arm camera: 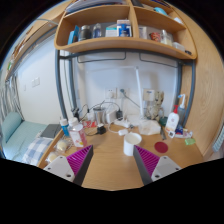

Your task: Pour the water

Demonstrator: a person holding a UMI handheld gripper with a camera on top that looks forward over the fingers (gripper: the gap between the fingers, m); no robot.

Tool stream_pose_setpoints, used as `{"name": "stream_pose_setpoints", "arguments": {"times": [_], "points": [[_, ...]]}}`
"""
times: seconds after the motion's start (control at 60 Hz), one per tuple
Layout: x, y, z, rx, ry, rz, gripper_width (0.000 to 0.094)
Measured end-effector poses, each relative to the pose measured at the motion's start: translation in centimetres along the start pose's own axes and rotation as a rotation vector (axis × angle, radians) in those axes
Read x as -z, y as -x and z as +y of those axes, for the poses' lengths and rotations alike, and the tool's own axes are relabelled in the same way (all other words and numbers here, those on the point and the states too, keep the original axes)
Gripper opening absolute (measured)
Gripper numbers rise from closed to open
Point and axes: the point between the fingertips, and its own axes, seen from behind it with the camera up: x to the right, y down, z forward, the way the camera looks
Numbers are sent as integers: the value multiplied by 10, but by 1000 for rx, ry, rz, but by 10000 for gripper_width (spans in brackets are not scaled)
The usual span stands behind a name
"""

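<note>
Gripper (111, 165) is wide open, holding nothing. White cup (131, 143) stands upright just ahead, slightly right of centre, beyond the fingertips, I think.

This looks like a dormitory room or small bedroom. A wooden bench (105, 165) stands against a white wall, cluttered with bottles, cables and a plush toy (153, 105) at 1 o'clock. A wooden shelf (120, 40) with stored items hangs at 12 o'clock, and a bed (25, 140) lies at 9 o'clock.
</note>
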Motion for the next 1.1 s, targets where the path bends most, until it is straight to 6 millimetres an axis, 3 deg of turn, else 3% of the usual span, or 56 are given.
{"name": "stream_pose_setpoints", "arguments": {"times": [0.05,0.133,0.25,0.417,0.533,0.683,0.783,1.1], "points": [[-32,57,40,-26,5,-34,838],[-57,97,66,-44,12,-74,841],[-97,137,79,-26,-15,-105,842],[-155,174,72,-37,-72,-142,840],[-187,186,62,-3,-109,-147,841],[-211,189,40,7,-188,-133,818],[-214,194,23,-1,-272,-146,651],[-217,190,23,12,-343,-116,504]]}}
